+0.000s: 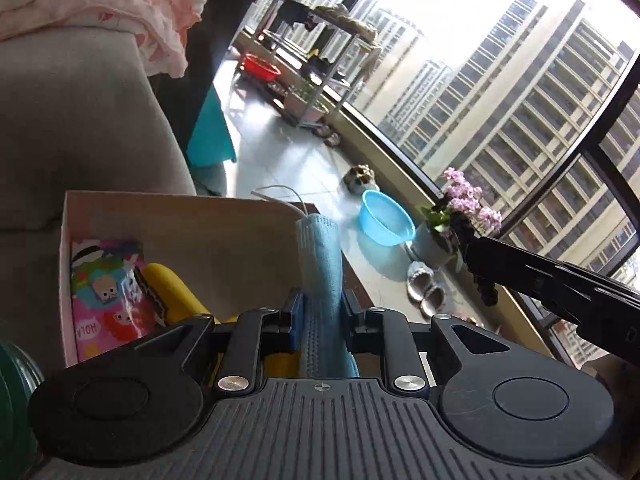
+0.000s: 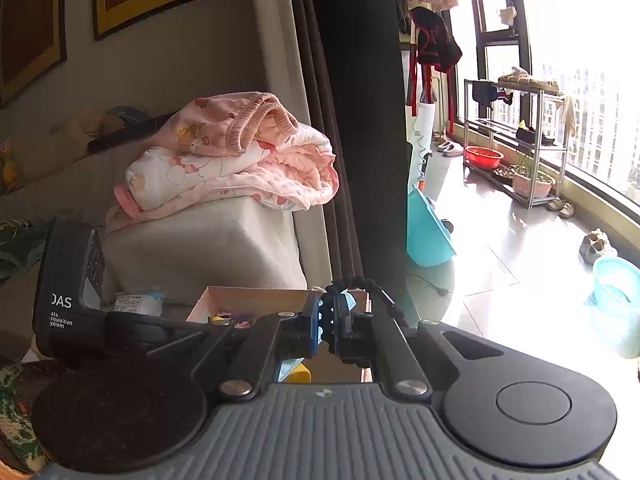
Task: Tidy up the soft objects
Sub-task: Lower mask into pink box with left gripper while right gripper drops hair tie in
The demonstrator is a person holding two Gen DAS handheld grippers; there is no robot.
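Observation:
My left gripper (image 1: 320, 308) is shut on a blue face mask (image 1: 320, 256), which stands up between the fingers beside the right wall of a cardboard box (image 1: 224, 232). The box holds a colourful packet (image 1: 108, 292) and a yellow item (image 1: 172, 292). My right gripper (image 2: 334, 320) is shut on a black beaded hair band (image 2: 360, 281). It shows in the left wrist view (image 1: 476, 276) as a dark arm at the right, with the band (image 1: 486, 294) hanging. The box (image 2: 256, 300) and a bit of the mask (image 2: 348, 300) show just beyond the right fingers.
A grey sofa (image 1: 80, 128) with pink blankets (image 2: 240, 164) stands behind the box. The left gripper's body (image 2: 72, 292) is at left. On the floor are a blue basin (image 1: 386, 220), a flower pot (image 1: 448, 224), slippers (image 1: 426, 288), a red basin (image 1: 260, 68) and a metal rack (image 1: 316, 52).

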